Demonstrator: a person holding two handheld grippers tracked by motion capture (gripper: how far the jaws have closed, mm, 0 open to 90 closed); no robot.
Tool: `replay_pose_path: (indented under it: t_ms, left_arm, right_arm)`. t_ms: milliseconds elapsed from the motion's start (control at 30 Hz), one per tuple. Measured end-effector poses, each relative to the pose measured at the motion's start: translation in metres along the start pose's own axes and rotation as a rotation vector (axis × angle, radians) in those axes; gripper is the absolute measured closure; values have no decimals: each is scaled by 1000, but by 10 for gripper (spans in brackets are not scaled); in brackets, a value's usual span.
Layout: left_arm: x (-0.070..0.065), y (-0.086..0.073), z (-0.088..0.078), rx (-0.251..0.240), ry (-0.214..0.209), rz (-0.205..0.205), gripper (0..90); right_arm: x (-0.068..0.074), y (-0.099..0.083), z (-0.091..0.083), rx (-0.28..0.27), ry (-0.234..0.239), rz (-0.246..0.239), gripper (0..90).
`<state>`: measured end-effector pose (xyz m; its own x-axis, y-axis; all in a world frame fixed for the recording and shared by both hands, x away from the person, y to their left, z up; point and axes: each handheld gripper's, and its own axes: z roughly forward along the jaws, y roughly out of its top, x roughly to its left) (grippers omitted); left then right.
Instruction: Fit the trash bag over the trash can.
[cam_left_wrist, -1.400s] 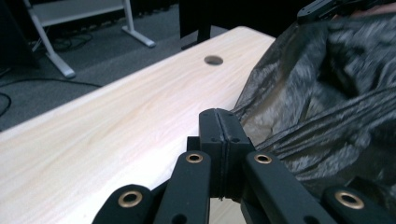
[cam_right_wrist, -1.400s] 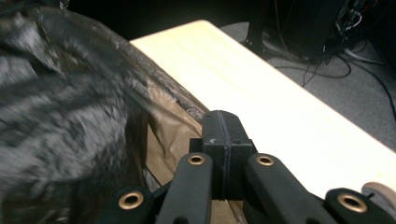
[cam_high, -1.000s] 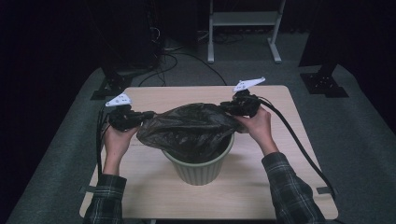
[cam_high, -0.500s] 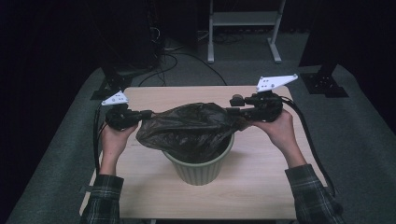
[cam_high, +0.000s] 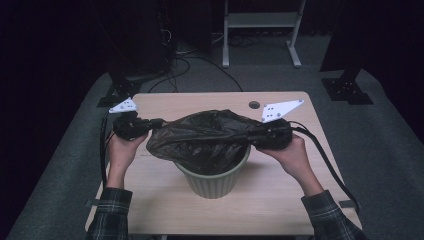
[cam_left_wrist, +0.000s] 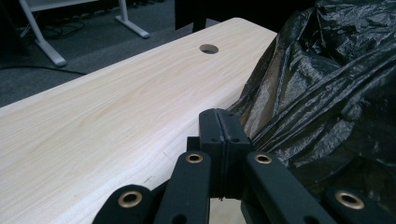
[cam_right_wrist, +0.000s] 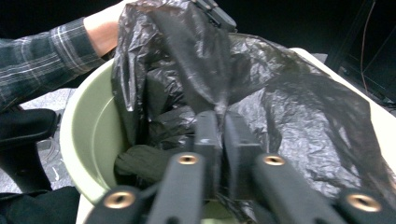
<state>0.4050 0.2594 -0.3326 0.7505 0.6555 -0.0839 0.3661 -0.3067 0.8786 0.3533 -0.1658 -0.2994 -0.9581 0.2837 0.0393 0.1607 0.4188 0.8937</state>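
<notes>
The black bin bag hangs stretched over the pale green bin, its lower part sagging down inside the bin's mouth and its top edge pulled taut between the two claws. It looks thin, crinkled and very light, the sort of film that slips, folds on itself and would tear if tugged hard against the rim. I'd say the only sensible hold is the hem itself, bunched into a few layers so the pads have something to bite.

The left gripper has its jaws pressed together, with the bag's edge lying just to their right and seemingly caught between them. The right gripper is likewise clamped, a fold of plastic rising straight up from between its jaws and the bin's open mouth just below and to the left of them.

Both sit above the wooden table, the bin between them; a person's hands hold each.
</notes>
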Motion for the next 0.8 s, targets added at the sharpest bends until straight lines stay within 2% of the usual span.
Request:
replay_pose_path:
  t_ms: [100,200,233,267,300,333,367,400,433,467,667,800]
  left_arm:
    - [1,0,-1,-3,-5,-5,899]
    - [-2,3,-3,-14,-19,-2,899]
    - [-2,3,-3,-14,-19,-2,899]
    - [-4,5,-3,-11,-18,6,899]
    - [-4,5,-3,-11,-18,6,899]
    - [-5,6,-3,-19,-24,7,899]
    - [-5,6,-3,-19,-24,7,899]
    - [-7,6,-2,-19,-28,8,899]
    - [-7,6,-2,-19,-28,8,899]
    - [-9,6,-1,-12,-26,11,899]
    - [-9,6,1,-8,-29,12,899]
    - [-11,5,4,6,-40,16,899]
  right_arm:
    - [5,0,-3,-12,18,-6,898]
    - [23,-1,-9,-11,59,-15,898]
    - [23,-1,-9,-11,59,-15,898]
    - [35,-1,-7,5,82,-26,898]
    - [35,-1,-7,5,82,-26,898]
    - [45,-2,-6,8,110,-34,898]
    - [45,-2,-6,8,110,-34,898]
    - [54,-4,-3,4,141,-37,899]
    - [54,-4,-3,4,141,-37,899]
    - [64,-6,3,7,168,-48,899]
    - [78,-10,14,-3,216,-55,899]
    - [90,-17,26,15,248,-66,899]
